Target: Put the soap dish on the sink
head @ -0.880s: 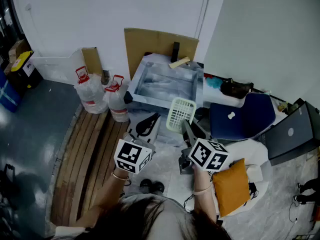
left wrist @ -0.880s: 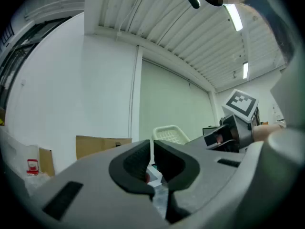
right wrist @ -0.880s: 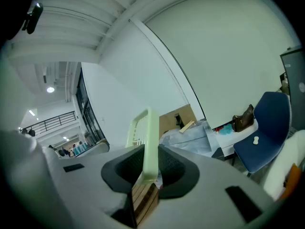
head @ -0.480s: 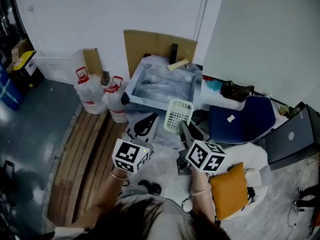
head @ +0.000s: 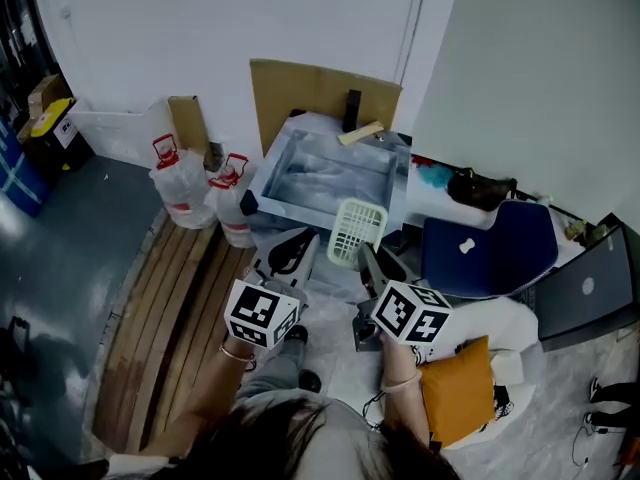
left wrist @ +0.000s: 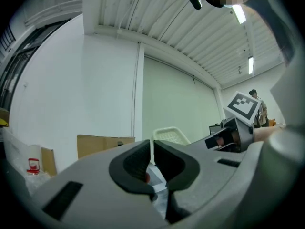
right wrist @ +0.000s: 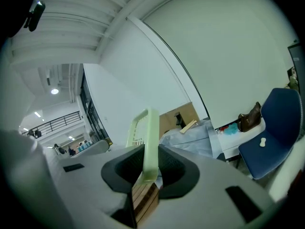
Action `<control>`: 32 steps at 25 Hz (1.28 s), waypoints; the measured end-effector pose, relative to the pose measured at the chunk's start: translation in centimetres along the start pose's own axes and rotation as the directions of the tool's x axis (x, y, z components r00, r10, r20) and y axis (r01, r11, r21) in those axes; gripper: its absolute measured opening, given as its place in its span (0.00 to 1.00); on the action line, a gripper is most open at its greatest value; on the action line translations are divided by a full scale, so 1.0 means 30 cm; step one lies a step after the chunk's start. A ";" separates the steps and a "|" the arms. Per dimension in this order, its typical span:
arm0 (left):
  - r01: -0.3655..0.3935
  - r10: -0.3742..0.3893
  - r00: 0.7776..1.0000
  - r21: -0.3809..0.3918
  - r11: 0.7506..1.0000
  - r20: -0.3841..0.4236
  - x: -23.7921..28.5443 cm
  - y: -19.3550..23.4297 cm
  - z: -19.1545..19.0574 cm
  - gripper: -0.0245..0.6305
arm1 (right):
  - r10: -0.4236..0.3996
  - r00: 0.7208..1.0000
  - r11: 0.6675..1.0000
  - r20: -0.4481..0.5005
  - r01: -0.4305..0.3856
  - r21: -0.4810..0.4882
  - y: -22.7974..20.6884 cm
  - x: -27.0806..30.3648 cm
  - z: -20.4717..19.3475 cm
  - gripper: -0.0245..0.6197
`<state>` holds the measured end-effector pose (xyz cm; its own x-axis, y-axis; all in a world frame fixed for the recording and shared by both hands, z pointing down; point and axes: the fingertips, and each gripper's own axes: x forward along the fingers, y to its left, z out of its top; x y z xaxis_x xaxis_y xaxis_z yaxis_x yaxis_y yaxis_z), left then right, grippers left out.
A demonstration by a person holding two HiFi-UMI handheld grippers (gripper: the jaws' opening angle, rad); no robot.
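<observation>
The pale green slotted soap dish (head: 358, 231) hangs tilted just in front of the sink's near rim. My right gripper (head: 366, 256) is shut on the dish's lower edge. In the right gripper view the dish (right wrist: 148, 137) stands edge-on between the pads of that gripper (right wrist: 150, 168). The steel sink (head: 268, 168), wrapped in clear plastic, stands beyond it against the wall. My left gripper (head: 298, 243) hovers to the left of the dish, jaws shut and empty. In the left gripper view the left gripper (left wrist: 152, 159) points level, with the dish (left wrist: 169, 134) beyond its tips.
Two water jugs (head: 183, 190) (head: 236, 209) with red caps stand left of the sink. Cardboard (head: 320, 93) leans behind it. Wooden planks (head: 180, 308) lie on the floor at left. At right are a blue chair (head: 485, 248), an orange cushion (head: 462, 393) and a laptop (head: 590, 288).
Both grippers and the held dish keep nearly the same place before the sink. The person's feet have shifted below.
</observation>
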<state>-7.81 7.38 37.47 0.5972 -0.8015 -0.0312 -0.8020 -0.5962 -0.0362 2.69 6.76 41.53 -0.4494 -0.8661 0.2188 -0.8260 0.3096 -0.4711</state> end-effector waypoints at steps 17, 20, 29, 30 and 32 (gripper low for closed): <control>0.033 -0.033 0.999 -0.026 0.999 -0.012 0.303 0.199 -0.048 0.08 | -0.004 0.999 0.999 -0.038 0.006 0.035 -0.125 0.313 0.106 0.19; 0.043 -0.043 0.999 -0.033 0.999 -0.011 0.357 0.249 -0.048 0.08 | -0.018 0.999 0.999 -0.041 0.020 0.037 -0.142 0.374 0.131 0.19; 0.110 -0.111 0.994 -0.050 0.993 -0.008 0.543 0.367 -0.067 0.08 | -0.079 0.996 0.995 -0.038 0.081 0.050 -0.220 0.550 0.206 0.19; 0.119 -0.120 0.993 -0.051 0.992 -0.009 0.561 0.377 -0.072 0.08 | -0.087 0.996 0.995 -0.038 0.089 0.052 -0.228 0.567 0.210 0.19; 0.137 -0.137 0.991 -0.054 0.989 -0.007 0.594 0.396 -0.078 0.08 | -0.100 0.994 0.993 -0.039 0.102 0.054 -0.243 0.601 0.218 0.19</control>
<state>-6.72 -14.10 38.83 0.7014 -0.7125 -0.0193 -0.7124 -0.7016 0.0136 2.84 -13.69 43.34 -0.3773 -0.8769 0.2979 -0.8480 0.1977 -0.4918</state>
